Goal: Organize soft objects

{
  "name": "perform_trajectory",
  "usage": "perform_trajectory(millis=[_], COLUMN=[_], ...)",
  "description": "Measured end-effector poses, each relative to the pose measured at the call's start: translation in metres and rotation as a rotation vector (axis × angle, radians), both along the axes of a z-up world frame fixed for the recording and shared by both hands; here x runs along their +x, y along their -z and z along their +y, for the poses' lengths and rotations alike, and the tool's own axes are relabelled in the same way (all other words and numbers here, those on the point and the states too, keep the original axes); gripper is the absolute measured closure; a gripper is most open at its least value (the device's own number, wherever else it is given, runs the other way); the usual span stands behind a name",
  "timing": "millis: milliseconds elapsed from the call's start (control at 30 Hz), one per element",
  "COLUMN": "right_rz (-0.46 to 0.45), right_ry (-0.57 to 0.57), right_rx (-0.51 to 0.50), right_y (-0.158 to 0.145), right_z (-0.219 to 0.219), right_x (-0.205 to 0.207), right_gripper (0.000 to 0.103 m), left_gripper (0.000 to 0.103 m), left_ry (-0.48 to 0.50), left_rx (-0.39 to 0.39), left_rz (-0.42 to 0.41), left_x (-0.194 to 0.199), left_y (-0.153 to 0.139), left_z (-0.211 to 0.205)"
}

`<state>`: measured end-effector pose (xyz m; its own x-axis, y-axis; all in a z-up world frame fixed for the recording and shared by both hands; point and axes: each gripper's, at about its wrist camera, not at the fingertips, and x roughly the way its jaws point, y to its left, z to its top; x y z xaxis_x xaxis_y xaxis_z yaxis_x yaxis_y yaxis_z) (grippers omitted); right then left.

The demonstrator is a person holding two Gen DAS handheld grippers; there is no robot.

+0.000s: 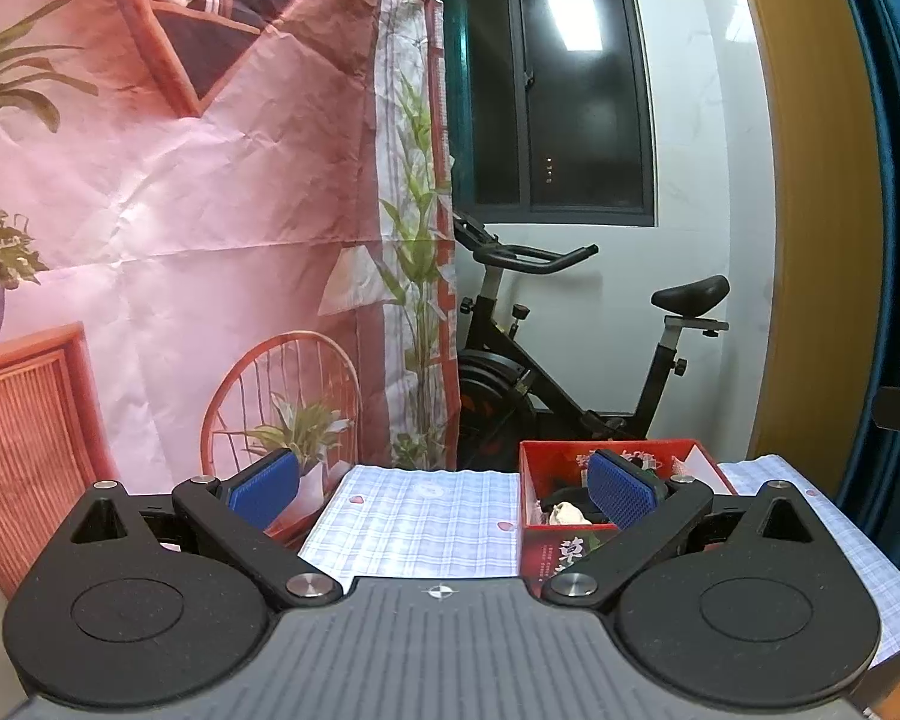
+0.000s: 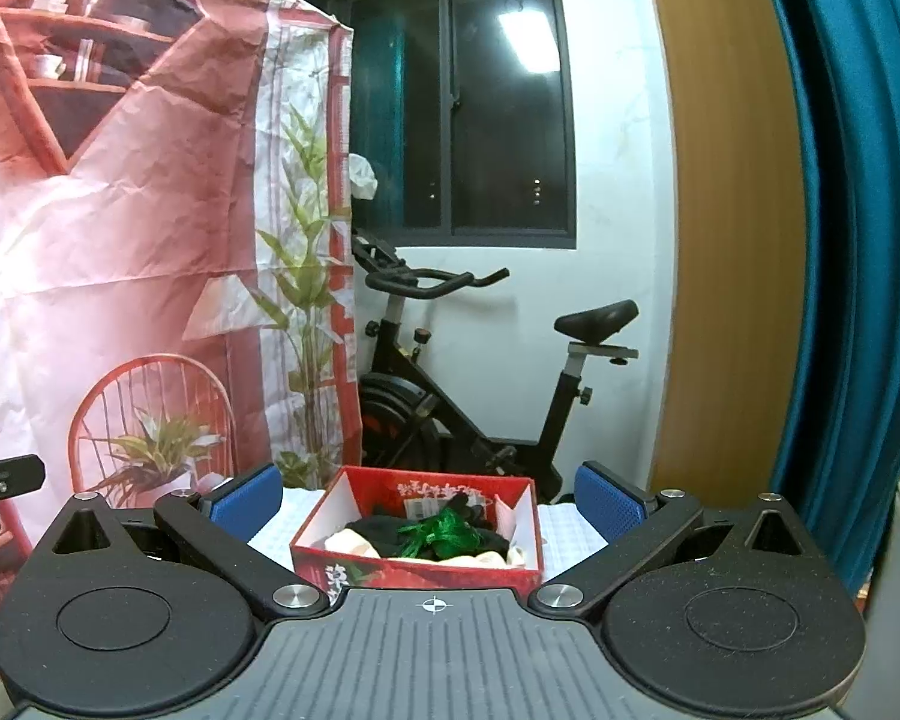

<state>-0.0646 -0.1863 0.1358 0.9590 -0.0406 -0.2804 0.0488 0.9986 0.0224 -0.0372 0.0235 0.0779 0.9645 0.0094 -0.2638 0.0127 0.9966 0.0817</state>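
Box: red cardboard box point(image 2: 417, 561) on the checked tablecloth point(image 1: 414, 516), holding black fabric point(image 2: 384, 531), green ribbon point(image 2: 441, 534) and cream cloth point(image 2: 354, 542).
Right gripper point(image 2: 429, 501): fingers spread wide, empty, straddling the box.
Left gripper point(image 1: 444, 489): fingers open, empty, left of the box.
Advice: lower the right gripper squarely into the box; pinch one item only.

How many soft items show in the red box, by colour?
Black: 1 pile, separate pieces not distinguishable
Green: 1 tangle
Cream: at least 2 patches
Total: at least 4 visible in the red box; both grippers open and empty.
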Motion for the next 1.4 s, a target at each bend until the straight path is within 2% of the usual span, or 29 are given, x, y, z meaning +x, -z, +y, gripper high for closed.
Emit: perform_trajectory(millis=[1400], right_rz=[0.012], right_ry=[0.003], right_rx=[0.015], right_y=[0.010], right_z=[0.001], right_x=[0.004], right_gripper=[0.000], left_gripper=[0.000], left_ry=[-0.019], left_rx=[-0.013], left_rz=[0.027], left_x=[0.006], left_y=[0.002], left_z=[0.006])
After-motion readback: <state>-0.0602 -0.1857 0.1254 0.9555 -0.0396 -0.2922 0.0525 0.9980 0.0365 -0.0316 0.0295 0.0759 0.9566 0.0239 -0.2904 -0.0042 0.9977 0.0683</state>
